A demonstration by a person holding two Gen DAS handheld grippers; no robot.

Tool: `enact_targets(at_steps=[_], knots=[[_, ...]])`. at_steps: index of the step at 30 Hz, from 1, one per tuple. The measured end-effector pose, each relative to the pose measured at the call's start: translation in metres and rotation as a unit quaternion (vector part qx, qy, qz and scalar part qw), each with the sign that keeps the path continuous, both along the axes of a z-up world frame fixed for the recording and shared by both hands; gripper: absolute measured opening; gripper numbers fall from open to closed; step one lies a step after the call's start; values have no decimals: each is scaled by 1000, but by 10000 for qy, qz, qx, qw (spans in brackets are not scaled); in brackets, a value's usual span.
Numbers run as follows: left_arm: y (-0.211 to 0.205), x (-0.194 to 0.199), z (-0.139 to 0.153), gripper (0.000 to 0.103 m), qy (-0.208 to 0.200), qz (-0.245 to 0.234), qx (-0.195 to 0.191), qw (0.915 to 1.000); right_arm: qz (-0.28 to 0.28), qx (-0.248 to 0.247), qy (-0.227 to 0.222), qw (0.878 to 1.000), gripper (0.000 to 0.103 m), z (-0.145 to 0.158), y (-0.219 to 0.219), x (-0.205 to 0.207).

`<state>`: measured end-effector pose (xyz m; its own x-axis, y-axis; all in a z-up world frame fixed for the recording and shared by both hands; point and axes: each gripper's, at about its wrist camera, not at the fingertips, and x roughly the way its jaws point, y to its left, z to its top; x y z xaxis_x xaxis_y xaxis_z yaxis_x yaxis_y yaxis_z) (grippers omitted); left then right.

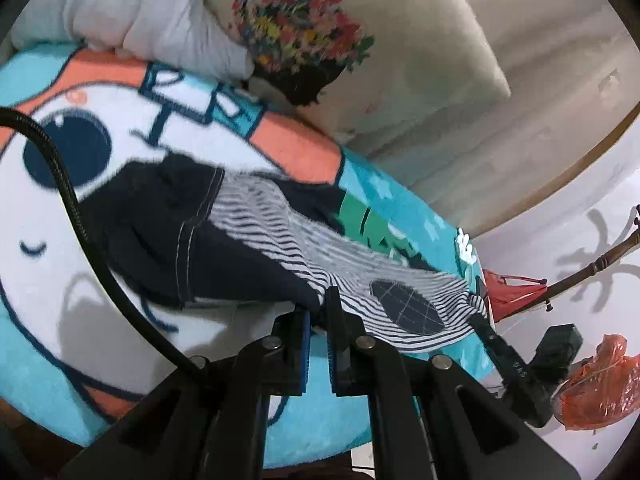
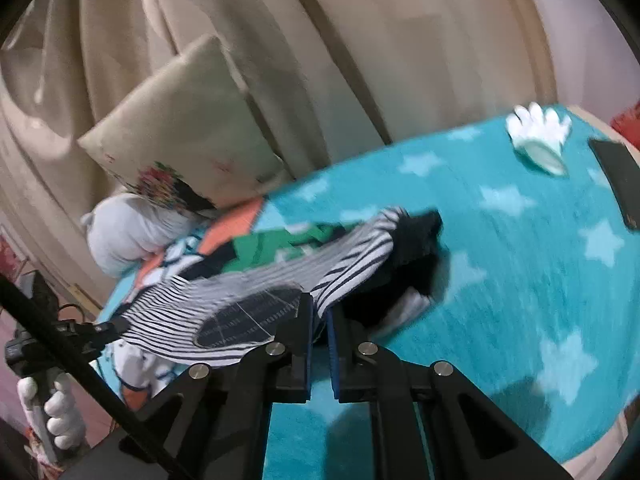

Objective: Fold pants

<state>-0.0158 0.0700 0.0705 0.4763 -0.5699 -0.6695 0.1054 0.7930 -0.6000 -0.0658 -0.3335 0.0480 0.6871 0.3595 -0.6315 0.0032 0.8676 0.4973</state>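
Above the blanket (image 1: 48, 360), both grippers' jaws pinch the striped pants (image 1: 288, 232).

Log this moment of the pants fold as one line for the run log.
step: lifting pants off blanket | left gripper: shut on pants | right gripper: shut on pants | fold: not yet done

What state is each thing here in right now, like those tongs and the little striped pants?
Left tongs: shut on the pants.
Right tongs: shut on the pants.
Pants: lifted at the gripped edge, stretched between both tongs, the rest draped on the blanket.
Blanket: spread flat.
Floral pillow: propped, tilted.
White glove: lying on the blanket.
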Motion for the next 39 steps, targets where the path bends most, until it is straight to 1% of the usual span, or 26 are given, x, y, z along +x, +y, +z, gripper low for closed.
enact_targets(at_steps=[4, 8, 13, 18, 21, 22, 24, 26, 27, 28, 29, 30, 31, 32, 33, 34, 36, 39], knots=[[2, 15, 16, 6, -184, 68, 92, 9998, 65, -128, -282, 9995, 6, 22, 2, 12], [0, 43, 24, 6, -262, 159, 275, 9992, 163, -359, -499, 9980, 6, 38, 8, 40], [-11, 89, 26, 6, -259, 198, 693, 9971, 281, -498, -492, 9971, 5, 39, 15, 82], [-27, 139, 24, 7, -409, 253, 1189, 9917, 317, -715, -234, 9967, 5, 23, 23, 147], [-33, 163, 10, 8, -394, 250, 1465, 9881, 271, -863, 45, 9959, 5, 3, 28, 186], [-33, 168, 5, 11, -320, 247, 1476, 9882, 246, -888, 163, 9956, 5, -6, 29, 197], [-31, 173, -5, 16, -201, 167, 1369, 9902, 177, -913, 420, 9948, 5, -23, 27, 218], [-28, 172, -7, 22, -209, 122, 1330, 9908, 93, -980, 627, 9932, 5, -38, 25, 235], [-27, 170, -7, 29, -216, 96, 1318, 9910, 77, -975, 679, 9929, 6, -43, 23, 239], [-24, 164, -3, 35, -248, 35, 1211, 9923, 27, -968, 718, 9927, 10, -47, 22, 244], [-22, 158, 1, 37, -294, -14, 1130, 9932, -72, -935, 757, 9927, 13, -50, 18, 247], [-19, 151, 7, 39, -365, -60, 1065, 9936, -94, -876, 768, 9931, 23, -50, 14, 247], [-15, 140, 15, 44, -469, -79, 1048, 9934, -130, -780, 743, 9941, 30, -47, 9, 245], [-10, 131, 22, 48, -553, -62, 1037, 9931, -177, -738, 668, 9949, 41, -42, 5, 240], [-5, 122, 28, 56, -645, -11, 1026, 9926, -236, -713, 547, 9957, 50, -34, 1, 233], [4, 108, 35, 62, -763, 83, 1037, 9916, -283, -695, 434, 9962, 53, -26, -3, 224], [17, 88, 38, 68, -832, 270, 1154, 9895, -293, -643, 311, 9970, 53, -15, -10, 204], [40, 66, 25, 69, -641, 574, 1355, 9870, -211, -501, 248, 9982, 61, -3, -21, 158]])
